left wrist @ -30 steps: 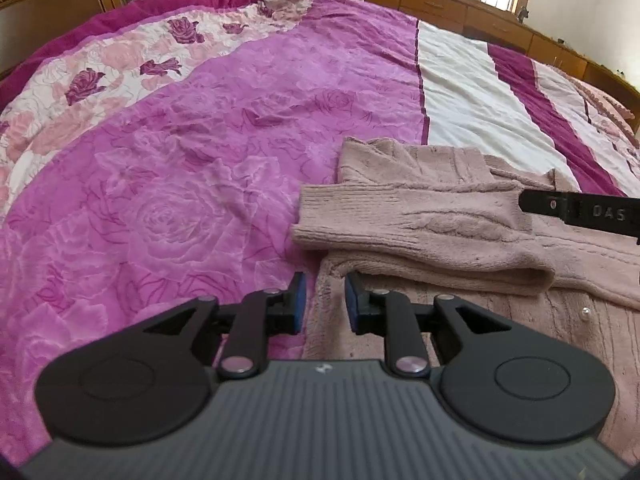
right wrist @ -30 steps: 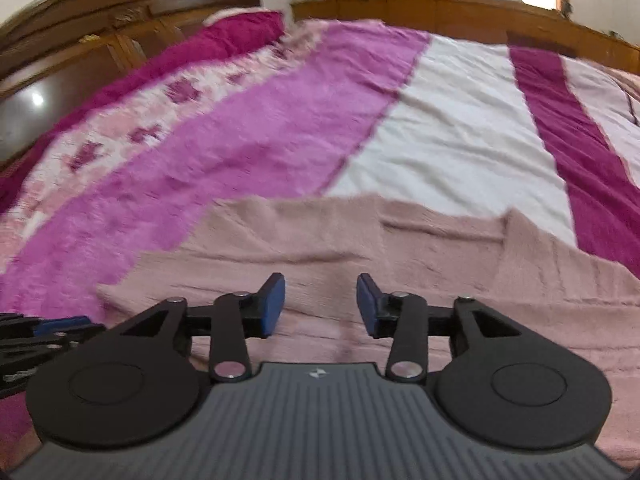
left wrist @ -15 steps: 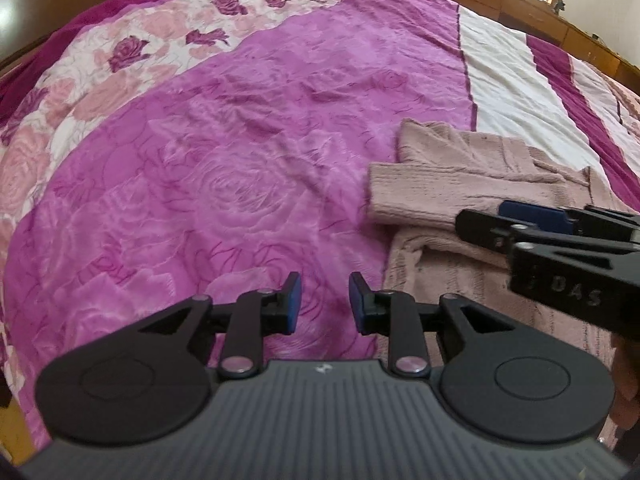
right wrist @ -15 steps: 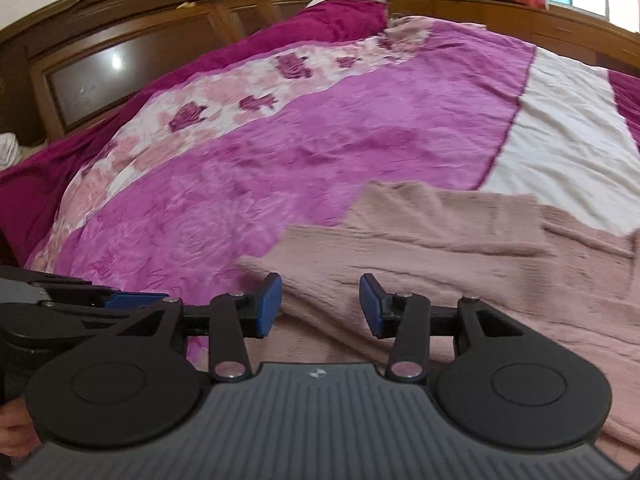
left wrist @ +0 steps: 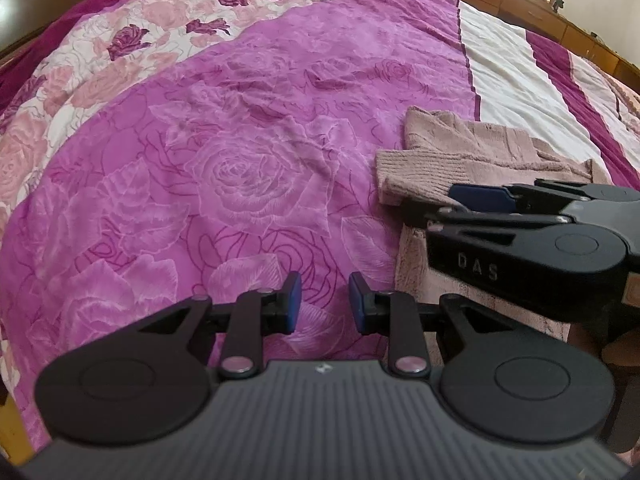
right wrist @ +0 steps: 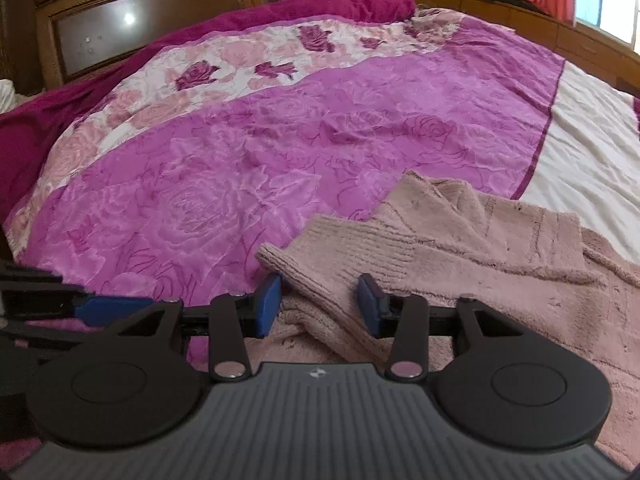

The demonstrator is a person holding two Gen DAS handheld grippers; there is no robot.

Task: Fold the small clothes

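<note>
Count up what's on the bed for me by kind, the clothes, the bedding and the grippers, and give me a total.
Pink knit sweater: 1
Rose-print bedspread: 1
Grippers: 2, the left gripper over the bedspread, the right gripper over the sweater's folded sleeve, both open
Total: 4
</note>
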